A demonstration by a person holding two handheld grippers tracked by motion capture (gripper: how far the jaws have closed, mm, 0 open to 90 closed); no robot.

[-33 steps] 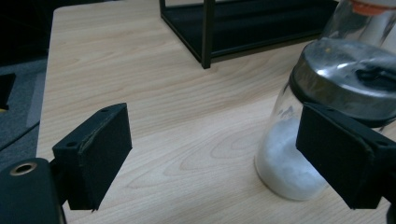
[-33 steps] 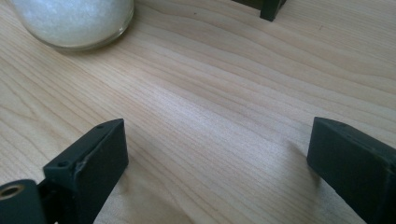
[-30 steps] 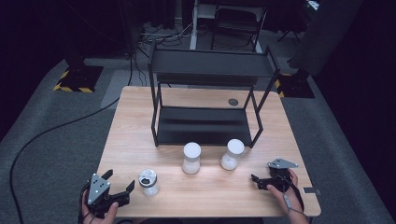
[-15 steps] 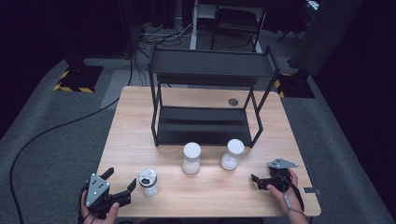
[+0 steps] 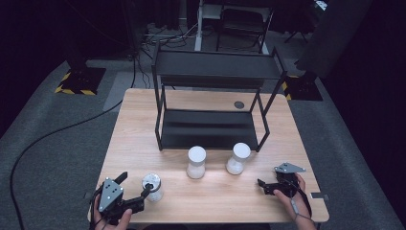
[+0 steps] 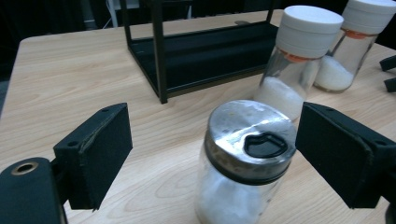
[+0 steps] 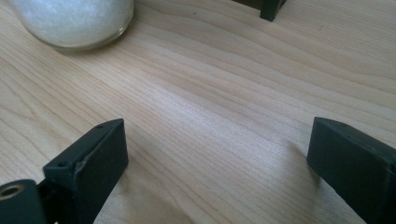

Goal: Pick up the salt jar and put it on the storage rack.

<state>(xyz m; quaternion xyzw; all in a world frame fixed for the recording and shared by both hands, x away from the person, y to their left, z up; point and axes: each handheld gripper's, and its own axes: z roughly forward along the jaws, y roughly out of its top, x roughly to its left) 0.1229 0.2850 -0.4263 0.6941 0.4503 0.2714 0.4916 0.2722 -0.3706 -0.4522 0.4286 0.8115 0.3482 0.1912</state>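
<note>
1. High view: wooden table (image 5: 143, 115) carries a black two-tier rack (image 5: 210, 96) towards its far side, upright, both shelves bare.
2. Metal-lidded jar (image 5: 152, 187) stands upright near the table's front left edge — partly filled with white granules, a dark opening visible in its lid in the left gripper view (image 6: 245, 163).
3. Left gripper (image 5: 134, 191) sits at the front left corner, jaws released. The jar lies between them; in the left gripper view the right jaw stands just beside the lid, the left jaw well apart from the glass. No pad presses on it.
4. Two white-capped jars stand upright in front of the rack's lower shelf: the middle jar (image 5: 196, 162) and the right-hand jar (image 5: 238, 158), near each other but apart.
5. Right gripper (image 5: 265, 186) rests at the front right — jaws spread wide, bare wood between them, nothing held.
</note>
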